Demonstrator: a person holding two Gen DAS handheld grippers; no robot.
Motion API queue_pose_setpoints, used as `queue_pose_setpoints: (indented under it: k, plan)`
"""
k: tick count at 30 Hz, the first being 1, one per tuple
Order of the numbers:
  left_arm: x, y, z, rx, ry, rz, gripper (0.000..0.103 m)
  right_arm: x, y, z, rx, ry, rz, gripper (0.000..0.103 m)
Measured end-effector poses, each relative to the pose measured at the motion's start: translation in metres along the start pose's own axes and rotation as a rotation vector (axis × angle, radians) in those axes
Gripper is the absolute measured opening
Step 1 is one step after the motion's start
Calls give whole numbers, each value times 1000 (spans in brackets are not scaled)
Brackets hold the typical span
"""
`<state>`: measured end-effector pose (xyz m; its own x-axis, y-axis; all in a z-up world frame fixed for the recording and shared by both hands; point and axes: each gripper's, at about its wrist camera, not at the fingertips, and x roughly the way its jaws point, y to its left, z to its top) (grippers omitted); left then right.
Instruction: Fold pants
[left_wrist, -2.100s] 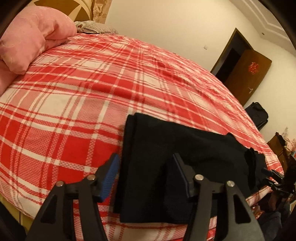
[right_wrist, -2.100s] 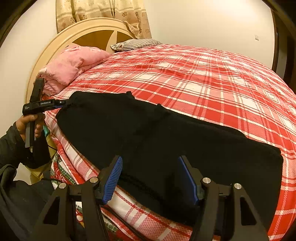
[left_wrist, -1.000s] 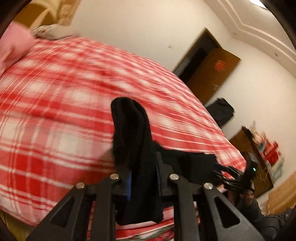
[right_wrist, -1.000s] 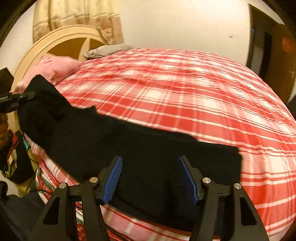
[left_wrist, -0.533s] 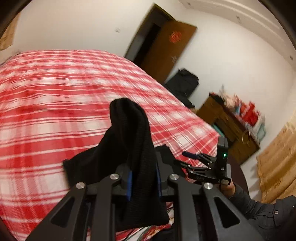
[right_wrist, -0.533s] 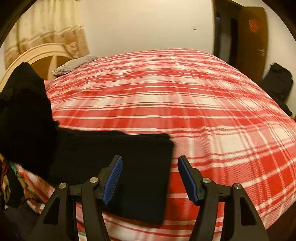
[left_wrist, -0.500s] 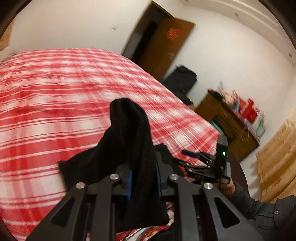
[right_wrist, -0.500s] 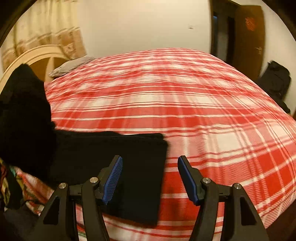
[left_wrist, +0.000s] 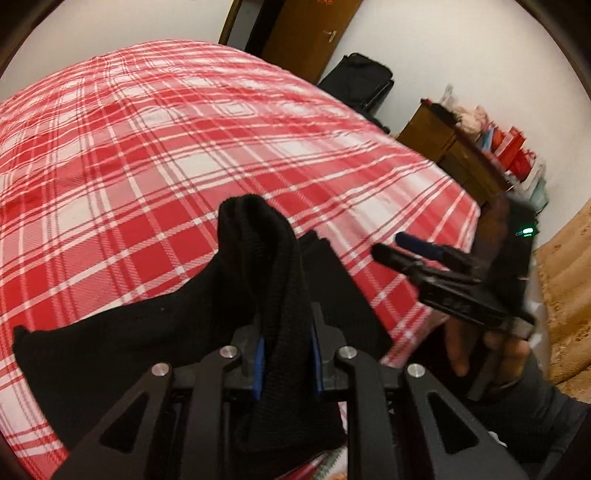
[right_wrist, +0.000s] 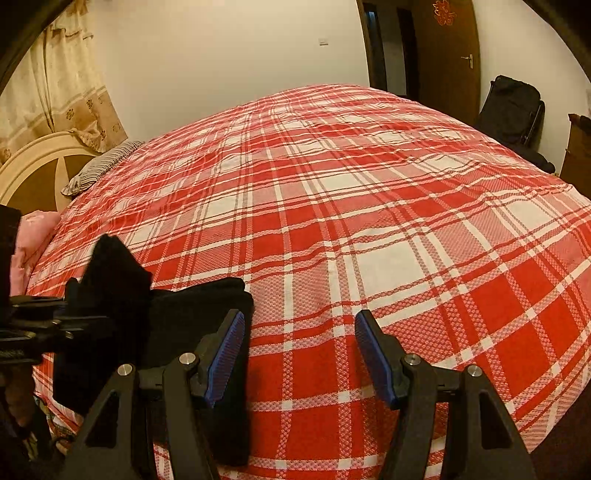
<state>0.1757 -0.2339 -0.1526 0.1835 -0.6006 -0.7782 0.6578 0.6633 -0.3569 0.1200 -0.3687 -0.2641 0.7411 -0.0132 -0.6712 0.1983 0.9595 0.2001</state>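
One bunched black knit pants (left_wrist: 273, 280) fold

Black pants (left_wrist: 177, 332), one end lifted

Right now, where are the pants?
The pants lie near the bed edge, one end lifted and clamped in the left gripper, left of the open right gripper.

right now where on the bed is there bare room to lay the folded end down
Bare plaid bedspread runs from the pants' far edge to the striped pillow and the door-side edge, also ahead of the open right gripper. The near edge is crowded: the left gripper clamps the lifted end there.
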Motion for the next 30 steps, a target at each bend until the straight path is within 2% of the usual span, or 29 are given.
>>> queue_pose_setpoints:
  k: [3, 5, 9, 12, 15, 19, 21, 23, 25, 26, 27, 30]
  plan:
    - [9, -7, 2, 12, 9, 10, 24, 2, -1, -2, 4, 8, -1, 64]
    - [10, -10, 5, -1, 0, -11, 27, 4, -3, -3, 9, 11, -4, 64]
    - [-5, -17, 8, -11, -88, -22, 44, 4, -5, -2, 18, 7, 5, 64]
    - [-25, -19, 4, 7, -142, -11, 52, -2, -5, 0, 32, 3, 73, 64]
    - [-44, -14, -7, 34, -204, 82, 64, -10, 1, 1, 63, 10, 201, 64]
    - [-59, 13, -28, 24, -253, 276, 74, -9, 26, -6, 21, 84, 312, 64]
    - [-62, 27, -38, 18, -256, 360, 79, -3, 37, -12, 3, 124, 340, 64]
    - [-61, 43, -46, -16, -242, 400, 80, 8, 48, -19, -23, 163, 308, 64]
    - [-58, 54, -53, -52, -225, 397, 80, 15, 56, -24, -54, 181, 286, 50]
    - [-56, 62, -55, -84, -213, 401, 80, 15, 59, -26, -73, 185, 283, 33]
    - [-56, 65, -56, -96, -208, 399, 80, 13, 61, -26, -84, 176, 275, 22]
    - [-56, 73, -57, -125, -194, 364, 80, -3, 61, -23, -92, 123, 294, 16]
